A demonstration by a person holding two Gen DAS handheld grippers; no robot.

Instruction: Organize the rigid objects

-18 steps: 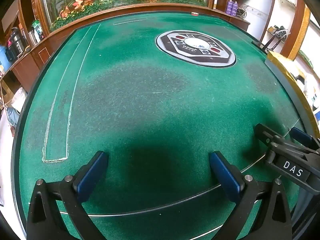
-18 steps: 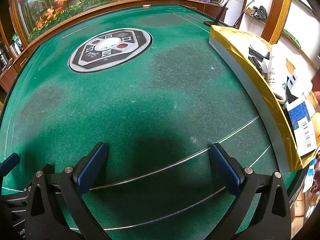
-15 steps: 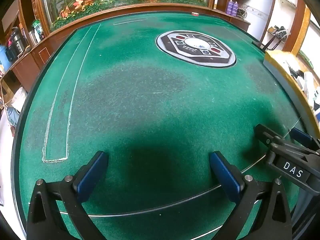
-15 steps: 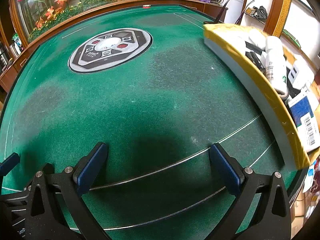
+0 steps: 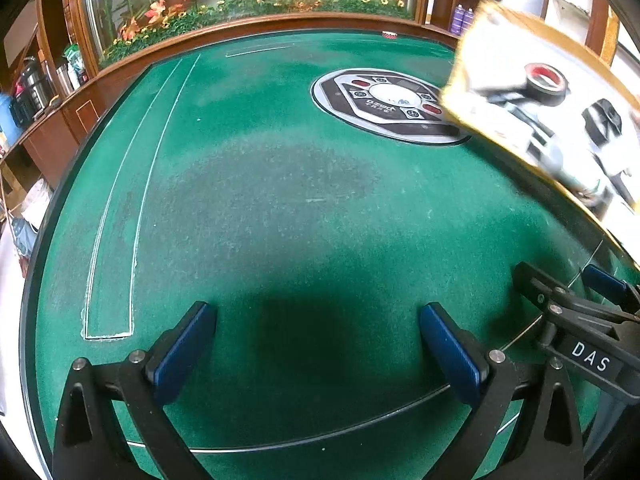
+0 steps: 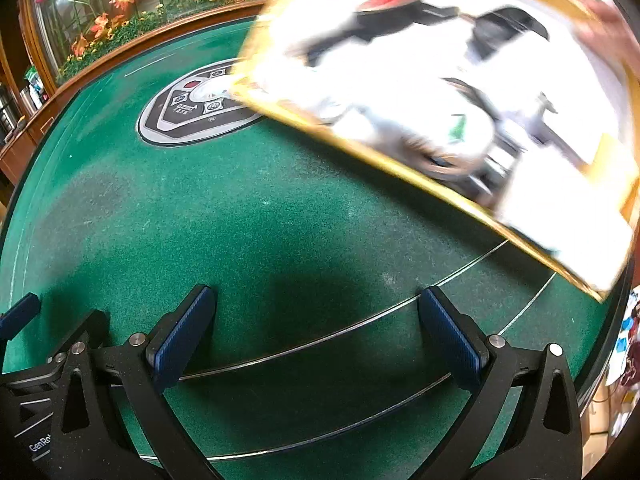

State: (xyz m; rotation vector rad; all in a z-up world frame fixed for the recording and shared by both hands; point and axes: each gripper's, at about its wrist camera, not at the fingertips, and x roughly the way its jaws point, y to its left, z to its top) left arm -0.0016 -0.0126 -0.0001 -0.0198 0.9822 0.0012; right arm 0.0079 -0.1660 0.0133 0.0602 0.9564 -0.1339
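A gold-rimmed box (image 6: 360, 148) with a white inside tilts above the green table, blurred by motion. It holds several objects: a red and black tape roll (image 5: 546, 82), a white bottle (image 6: 452, 136) and dark items. The box also shows at the right of the left wrist view (image 5: 480, 120). My left gripper (image 5: 318, 344) is open and empty, low over the felt. My right gripper (image 6: 318, 332) is open and empty too; it shows in the left wrist view (image 5: 568, 292) at the right. Neither gripper touches the box.
The green felt table (image 5: 260, 200) has a grey and black control panel (image 5: 384, 104) set in its middle. A wooden rail and a planter with flowers (image 5: 240, 12) run along the far edge. Metal arc lines cross the felt near the grippers.
The gold-rimmed box has swung in from the right edge, risen and tipped toward the table's middle, showing its contents. Both grippers have stayed in place and open.
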